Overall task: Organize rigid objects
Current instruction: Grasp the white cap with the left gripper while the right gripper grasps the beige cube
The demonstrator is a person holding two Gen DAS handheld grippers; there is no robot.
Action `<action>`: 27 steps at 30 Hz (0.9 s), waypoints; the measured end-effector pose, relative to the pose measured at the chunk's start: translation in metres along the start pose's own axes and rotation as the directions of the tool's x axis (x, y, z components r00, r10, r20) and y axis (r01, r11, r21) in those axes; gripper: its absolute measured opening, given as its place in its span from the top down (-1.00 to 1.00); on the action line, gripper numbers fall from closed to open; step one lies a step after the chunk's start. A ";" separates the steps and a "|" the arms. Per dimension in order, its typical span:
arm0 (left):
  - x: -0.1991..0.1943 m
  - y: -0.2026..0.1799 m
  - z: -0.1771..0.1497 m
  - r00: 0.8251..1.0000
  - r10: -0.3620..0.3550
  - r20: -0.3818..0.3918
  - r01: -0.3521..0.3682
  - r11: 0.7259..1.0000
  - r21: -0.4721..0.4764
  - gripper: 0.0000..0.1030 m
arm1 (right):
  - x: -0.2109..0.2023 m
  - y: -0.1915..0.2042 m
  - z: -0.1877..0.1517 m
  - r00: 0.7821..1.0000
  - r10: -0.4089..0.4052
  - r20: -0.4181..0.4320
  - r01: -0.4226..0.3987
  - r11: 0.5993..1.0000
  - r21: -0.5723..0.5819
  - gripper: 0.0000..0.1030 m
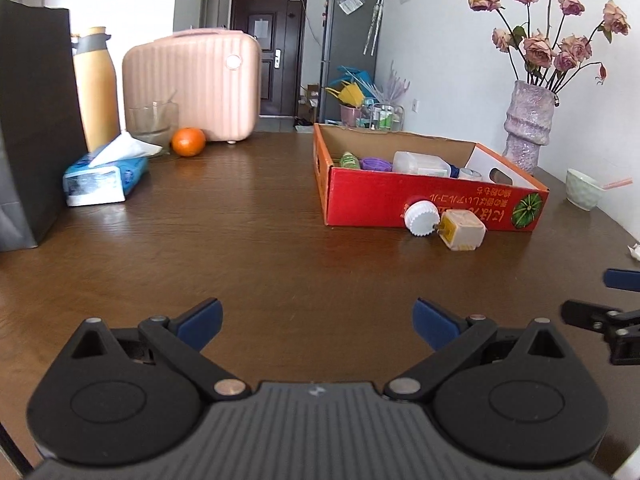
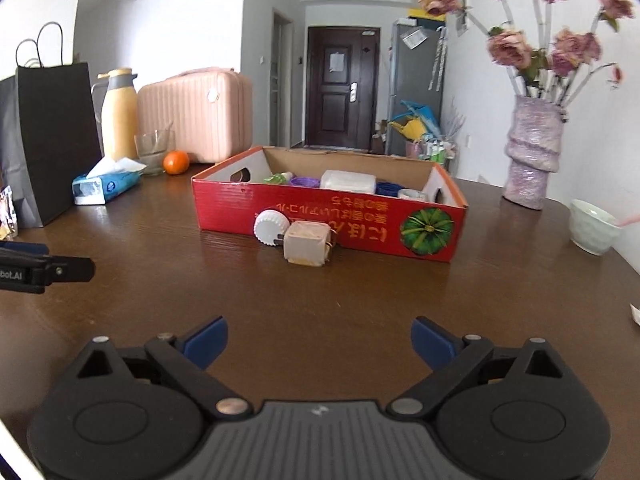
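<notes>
A white ribbed cap (image 2: pixel 272 227) and a small beige square bottle (image 2: pixel 307 243) are seen lying on the brown tabletop (image 2: pixel 320 292), touching each other and set against the near wall of a red cardboard box (image 2: pixel 360 216). Inside the box a clear plastic container (image 2: pixel 347 180), a green bottle (image 2: pixel 276 178), a purple item (image 2: pixel 304 181) and a blue item (image 2: pixel 387 189) are held. The right gripper (image 2: pixel 320 340) is held above the bare tabletop, short of the bottle, its jaws spread wide with nothing between them. The left gripper (image 1: pixel 316 320) is likewise wide open and empty, well to the left of the box. A tissue pack (image 1: pixel 106 176), an orange (image 1: pixel 189 142), a pink case (image 1: pixel 192 84) and a vase of roses (image 1: pixel 528 124) are placed around the edges.
</notes>
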State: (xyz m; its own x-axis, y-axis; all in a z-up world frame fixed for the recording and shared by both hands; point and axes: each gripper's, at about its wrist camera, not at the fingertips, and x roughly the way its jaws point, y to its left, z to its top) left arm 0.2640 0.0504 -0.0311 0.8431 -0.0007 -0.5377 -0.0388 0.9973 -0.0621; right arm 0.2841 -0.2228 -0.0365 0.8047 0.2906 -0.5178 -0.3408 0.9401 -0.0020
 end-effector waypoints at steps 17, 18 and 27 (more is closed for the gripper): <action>0.091 0.010 0.047 0.988 -0.063 -0.142 0.048 0.993 -0.112 -1.00 | 0.153 0.011 0.070 0.990 0.080 -0.118 -0.100 0.981 -0.167 -0.56; 0.095 0.008 0.050 0.986 -0.073 -0.149 0.057 0.992 -0.113 -1.00 | 0.157 0.011 0.071 0.989 0.088 -0.117 -0.107 0.980 -0.168 -0.50; 0.139 -0.033 0.072 0.973 -0.154 -0.174 0.129 0.981 -0.147 -1.00 | 0.157 -0.015 0.064 0.987 0.133 -0.085 -0.142 0.984 -0.106 -0.32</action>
State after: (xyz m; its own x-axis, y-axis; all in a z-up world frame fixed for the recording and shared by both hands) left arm 0.4205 0.0231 -0.0434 0.7330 -0.1665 -0.6595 -0.0083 0.9673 -0.2535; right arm 0.4464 -0.1797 -0.0624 0.7078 0.3970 -0.5843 -0.5013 0.8651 -0.0194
